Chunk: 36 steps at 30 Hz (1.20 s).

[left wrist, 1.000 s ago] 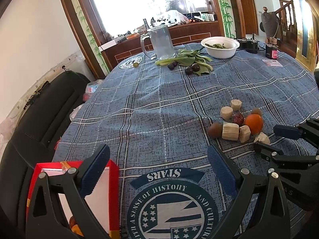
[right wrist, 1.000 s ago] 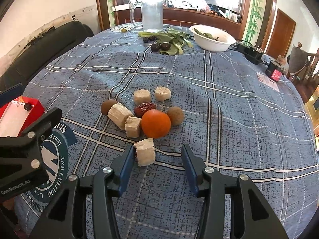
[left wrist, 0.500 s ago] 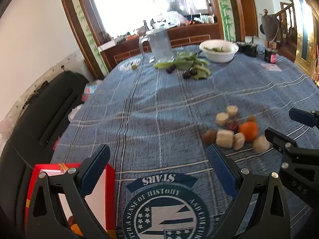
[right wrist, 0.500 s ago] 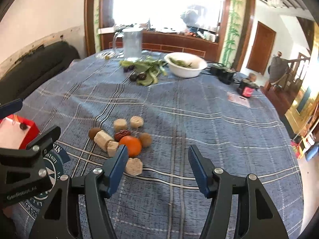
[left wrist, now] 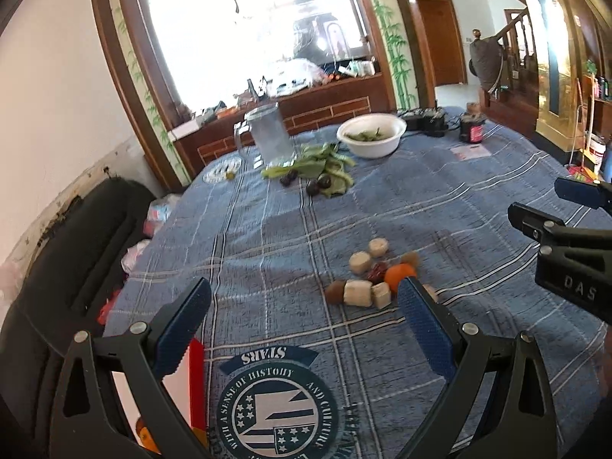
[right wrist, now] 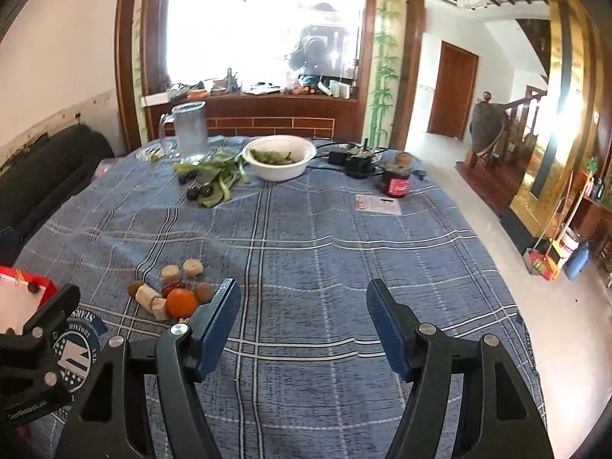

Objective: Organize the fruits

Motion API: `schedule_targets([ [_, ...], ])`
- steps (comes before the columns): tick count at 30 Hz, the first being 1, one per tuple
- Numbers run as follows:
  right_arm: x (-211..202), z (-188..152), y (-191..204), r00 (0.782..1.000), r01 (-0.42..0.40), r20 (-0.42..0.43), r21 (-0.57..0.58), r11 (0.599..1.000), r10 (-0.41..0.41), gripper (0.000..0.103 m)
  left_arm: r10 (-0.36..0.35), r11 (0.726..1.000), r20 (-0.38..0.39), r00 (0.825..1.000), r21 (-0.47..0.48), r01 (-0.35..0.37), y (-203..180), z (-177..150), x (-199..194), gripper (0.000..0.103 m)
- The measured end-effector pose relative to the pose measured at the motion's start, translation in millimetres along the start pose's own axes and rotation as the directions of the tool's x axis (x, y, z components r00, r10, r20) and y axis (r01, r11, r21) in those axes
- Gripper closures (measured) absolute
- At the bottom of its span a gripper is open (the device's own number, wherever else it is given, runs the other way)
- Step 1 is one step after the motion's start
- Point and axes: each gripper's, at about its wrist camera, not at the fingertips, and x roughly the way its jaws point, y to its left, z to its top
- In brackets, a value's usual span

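Note:
A small pile of fruit lies on the blue plaid tablecloth: an orange [left wrist: 397, 273] [right wrist: 181, 302], a red date [left wrist: 376, 272], brown kiwi-like fruits [left wrist: 334, 291] and pale cut chunks [left wrist: 357, 292] [right wrist: 147, 295]. My left gripper [left wrist: 302, 323] is open and empty, near and left of the pile. My right gripper [right wrist: 304, 315] is open and empty, raised to the right of the pile. A red box [left wrist: 195, 378] [right wrist: 23, 283] with a white inside sits at the near left edge.
At the far side stand a glass pitcher [left wrist: 267, 135], a white bowl of greens [left wrist: 371, 134], green leaves with dark plums [left wrist: 317, 181], black chargers [right wrist: 355, 160] and a red jar [right wrist: 397, 181]. A black sofa [left wrist: 69, 260] borders the table's left.
Both grippers have lifted and pulled back from the fruit pile. The right gripper, which was close over the pile, has opened wider and swung to the right.

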Motion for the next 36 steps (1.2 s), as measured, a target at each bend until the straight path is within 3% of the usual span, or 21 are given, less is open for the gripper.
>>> schedule_targets([
  [9,-20.1,6.3,-19.8,1.0,0.004,0.031,0.044,0.999,-0.005,0.034,-0.026,0.999,0.055,0.998,0.024,0.024,-12.5,11.3,-27.2,0.005],
  [36,-43.2,11.1,-11.5,0.992,0.032,0.12,0.026,0.999,-0.034,0.031,-0.022,1.0,0.054,0.998,0.021,0.021,-11.1,5.1,-35.4,0.005],
])
